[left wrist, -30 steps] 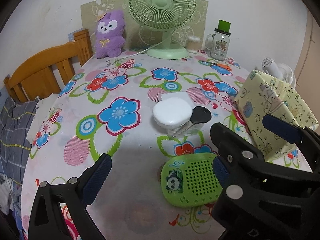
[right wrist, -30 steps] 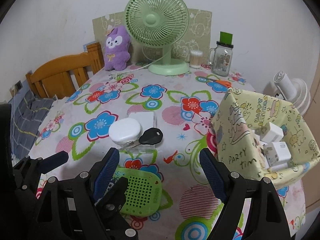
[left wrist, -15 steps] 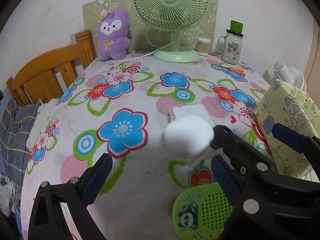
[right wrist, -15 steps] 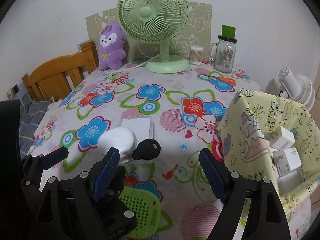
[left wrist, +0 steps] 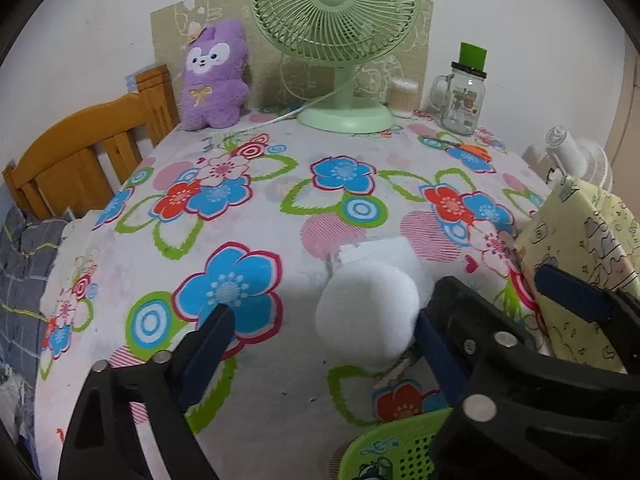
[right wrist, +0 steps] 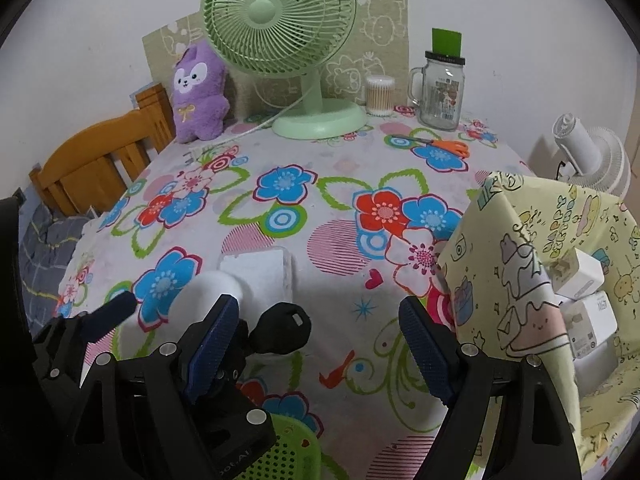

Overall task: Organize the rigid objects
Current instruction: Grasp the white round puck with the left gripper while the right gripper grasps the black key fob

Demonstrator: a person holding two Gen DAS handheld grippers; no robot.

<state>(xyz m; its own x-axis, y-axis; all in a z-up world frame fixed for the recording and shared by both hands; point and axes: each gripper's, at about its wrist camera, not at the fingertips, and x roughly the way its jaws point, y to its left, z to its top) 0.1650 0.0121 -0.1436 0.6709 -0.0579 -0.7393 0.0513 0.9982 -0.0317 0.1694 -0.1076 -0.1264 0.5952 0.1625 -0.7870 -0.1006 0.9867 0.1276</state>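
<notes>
A white round case (left wrist: 368,312) lies on the flowered tablecloth (left wrist: 240,184), partly on a flat white box (left wrist: 376,252). My left gripper (left wrist: 322,316) straddles the case with its jaws closing; the right pad is at the case's edge and the left pad stands apart from it. A black car key (right wrist: 280,328) lies next to the case, between the fingers of my open right gripper (right wrist: 320,306) and close to its left finger. A green perforated gadget (right wrist: 280,460) sits under both grippers. At the right, a yellow patterned box (right wrist: 520,260) holds white chargers (right wrist: 580,276).
At the back stand a green fan (right wrist: 280,20), a purple plush (right wrist: 198,92), a cotton swab tub (right wrist: 380,96) and a glass jar mug (right wrist: 440,92). Orange scissors (right wrist: 448,146) lie near them. A wooden chair (left wrist: 80,152) is at the left, a white fan (right wrist: 592,156) at the right.
Both grippers have moved forward over the table, so the green gadget has slid to the bottom edge. The left jaws have narrowed around the white round case.
</notes>
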